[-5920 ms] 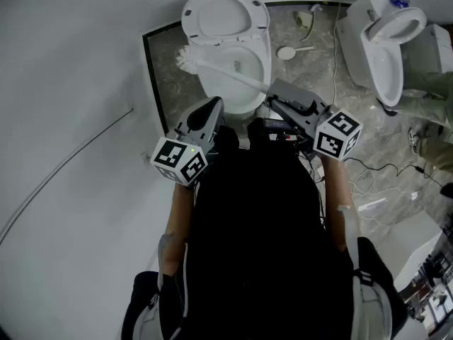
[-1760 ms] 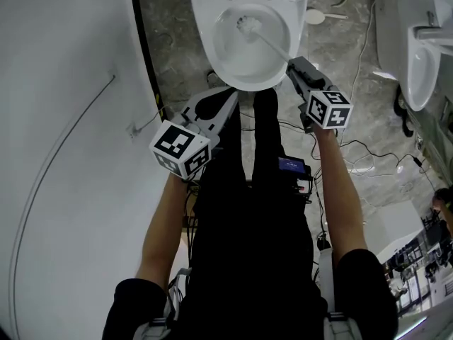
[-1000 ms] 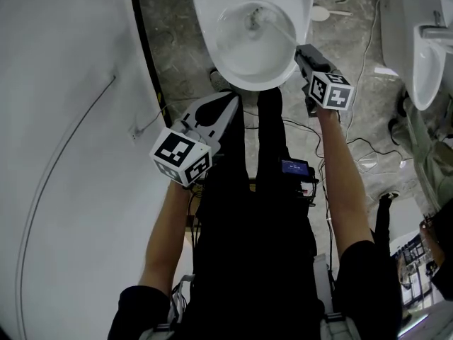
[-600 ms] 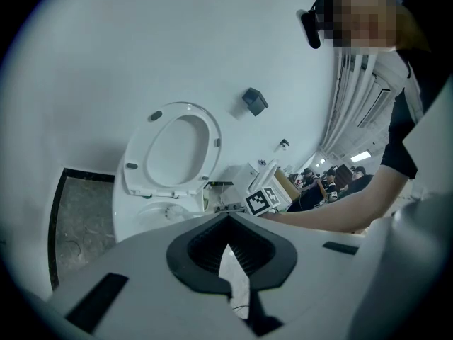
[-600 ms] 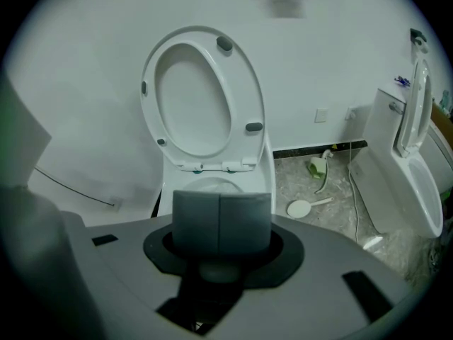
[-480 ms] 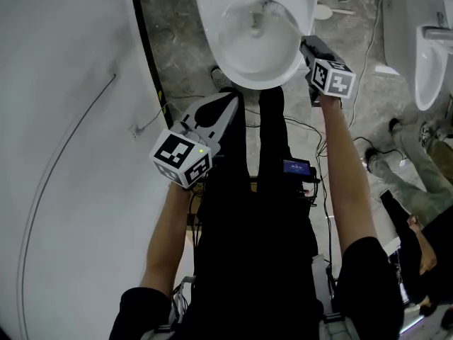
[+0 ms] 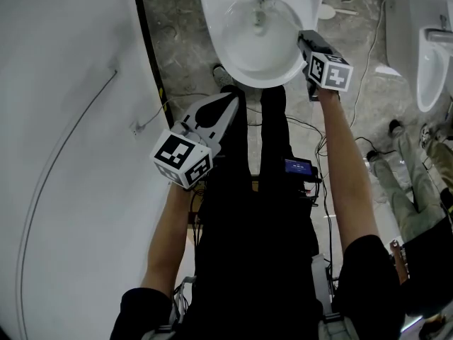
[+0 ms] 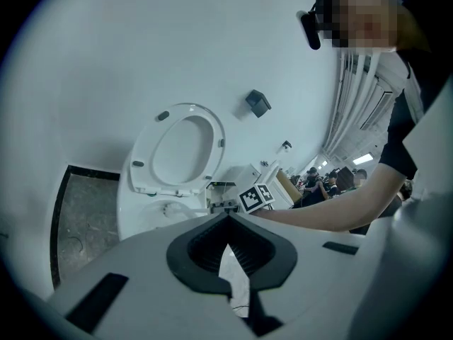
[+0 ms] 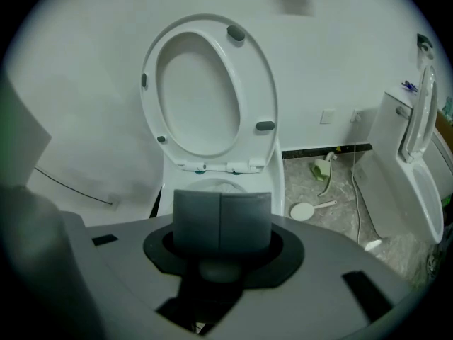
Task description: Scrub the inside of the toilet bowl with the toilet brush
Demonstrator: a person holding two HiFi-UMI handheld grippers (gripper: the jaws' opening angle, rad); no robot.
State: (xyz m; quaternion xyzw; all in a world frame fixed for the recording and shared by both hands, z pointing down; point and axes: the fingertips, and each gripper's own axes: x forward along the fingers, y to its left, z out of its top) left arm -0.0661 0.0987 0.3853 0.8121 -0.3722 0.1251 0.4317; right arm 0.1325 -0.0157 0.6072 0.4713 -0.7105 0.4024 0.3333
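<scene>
The white toilet bowl [image 7: 244, 62] fills the top middle of the head view, its seat [image 9: 205, 91] raised against the wall. The toilet brush head [image 7: 260, 20] is down inside the bowl near the back. My right gripper [image 7: 301, 41] hangs over the bowl's right rim, shut on the toilet brush handle; in the right gripper view its pads [image 9: 198, 222] meet and hide the handle. My left gripper [image 7: 230, 99] is shut and empty, held back below the bowl's front edge. In the left gripper view [image 8: 228, 218] it points at the toilet [image 8: 152, 211].
A second toilet [image 7: 425, 41] stands at the right. A green bottle [image 9: 323, 168] and a round white object [image 9: 304, 211] lie on the marble floor between the two toilets. Cables [image 7: 368, 154] trail on the floor, and a person's legs [image 7: 417, 190] are at the right.
The brush went from outside the bowl's left side into the bowl, then toward the back. My right gripper has pushed forward to the rim. The left gripper has barely moved.
</scene>
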